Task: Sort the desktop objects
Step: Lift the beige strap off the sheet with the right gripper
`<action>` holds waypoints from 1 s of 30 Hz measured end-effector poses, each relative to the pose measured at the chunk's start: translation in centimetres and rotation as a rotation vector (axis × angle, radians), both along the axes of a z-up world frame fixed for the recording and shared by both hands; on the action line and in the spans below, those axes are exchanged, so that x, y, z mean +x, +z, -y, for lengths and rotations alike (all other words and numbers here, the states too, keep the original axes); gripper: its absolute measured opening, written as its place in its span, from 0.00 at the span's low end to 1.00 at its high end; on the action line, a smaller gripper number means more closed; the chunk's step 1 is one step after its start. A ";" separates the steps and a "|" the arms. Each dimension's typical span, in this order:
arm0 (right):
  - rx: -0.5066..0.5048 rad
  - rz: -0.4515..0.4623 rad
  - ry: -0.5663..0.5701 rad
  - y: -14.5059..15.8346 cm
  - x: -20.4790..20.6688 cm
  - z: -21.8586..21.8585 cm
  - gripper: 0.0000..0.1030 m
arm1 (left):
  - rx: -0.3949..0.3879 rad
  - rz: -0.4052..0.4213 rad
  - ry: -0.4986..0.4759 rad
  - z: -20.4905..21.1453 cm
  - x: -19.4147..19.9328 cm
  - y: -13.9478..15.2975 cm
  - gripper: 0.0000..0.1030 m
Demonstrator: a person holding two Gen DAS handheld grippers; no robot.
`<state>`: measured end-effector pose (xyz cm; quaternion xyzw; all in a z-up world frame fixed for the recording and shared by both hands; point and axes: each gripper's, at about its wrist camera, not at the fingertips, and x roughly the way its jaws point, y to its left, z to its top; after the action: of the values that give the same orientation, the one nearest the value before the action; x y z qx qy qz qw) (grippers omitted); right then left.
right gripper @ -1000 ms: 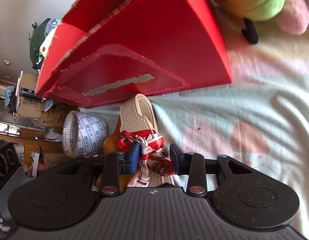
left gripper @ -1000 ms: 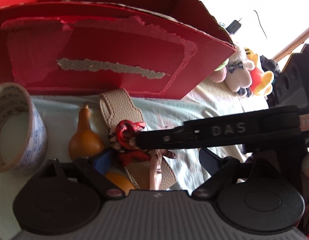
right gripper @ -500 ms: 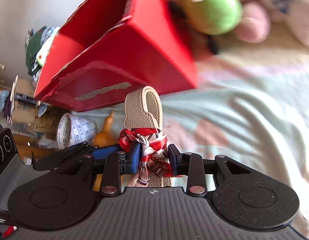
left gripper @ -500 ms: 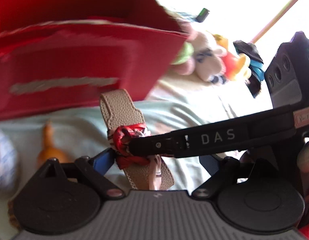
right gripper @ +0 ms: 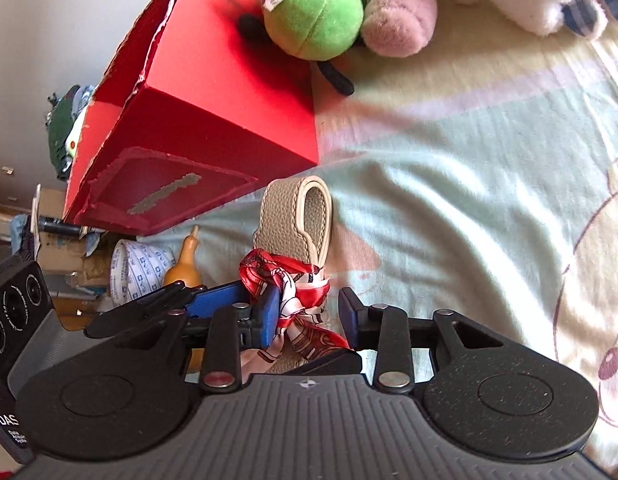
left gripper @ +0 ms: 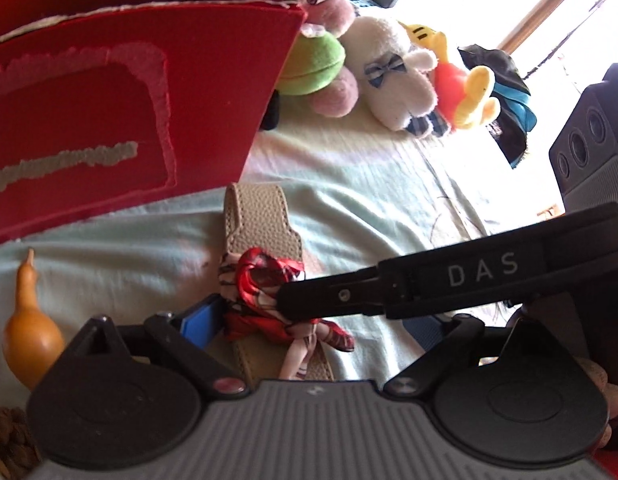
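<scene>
Right wrist: scarf (right gripper: 293, 292) btwn jaws (strap).

left tongs (left gripper: 317, 322): jaws spread wide, pitched downward | right tongs (right gripper: 309, 314): jaws just reopened slightly, right pad clear, crossing the left tongs' gap

Plushie pile on the bed

Green plush (left gripper: 313, 62), pink plush (right gripper: 401, 20), white plush (left gripper: 393, 80) with a blue bow, all bunched together on the pale cartoon bedsheet (right gripper: 469, 184).

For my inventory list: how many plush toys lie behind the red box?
4: green plush beside the box, pink plush next, white plush, yellow-red plush rightmost; others may hide behind the red box.
</scene>
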<state>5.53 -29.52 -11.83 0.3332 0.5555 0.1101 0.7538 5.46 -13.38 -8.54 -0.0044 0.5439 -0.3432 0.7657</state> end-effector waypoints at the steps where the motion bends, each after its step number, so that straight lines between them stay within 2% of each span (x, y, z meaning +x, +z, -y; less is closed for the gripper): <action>1: 0.005 0.001 0.011 -0.2 0.2 -0.2 0.36 | 0.008 -0.011 0.015 0.1 0.0 -0.2 0.88; 4: 0.027 0.003 0.030 -0.7 0.5 -0.4 0.36 | 0.014 -0.027 0.057 -0.2 -0.4 -0.6 0.83; 9: 0.033 0.047 0.075 -1.0 0.5 -0.6 0.33 | 0.029 0.015 0.089 -0.2 -1.5 -0.6 0.83; 13: 0.053 0.048 0.072 -1.2 0.6 -0.6 0.31 | 0.038 0.029 0.086 -0.1 -1.6 -0.5 0.82; 19: 0.012 0.054 0.057 -0.2 0.5 -0.7 0.28 | 0.088 0.074 -0.022 1.3 -1.2 -0.1 0.75; 21: -0.020 0.070 0.032 0.6 0.2 -0.5 0.28 | 0.074 0.082 -0.057 1.5 -0.9 0.4 0.71; 26: -0.062 0.113 -0.053 3.9 -1.0 0.5 0.28 | 0.032 0.154 -0.179 2.5 -0.9 3.0 0.71; 30: -0.119 0.185 -0.112 7.4 -2.0 0.5 0.28 | -0.046 0.195 -0.231 2.7 -0.3 6.0 0.71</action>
<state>3.52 -30.02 -4.43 0.3070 0.4697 0.0650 0.8251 5.17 -16.06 -2.55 0.0742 0.4557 -0.4403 0.7700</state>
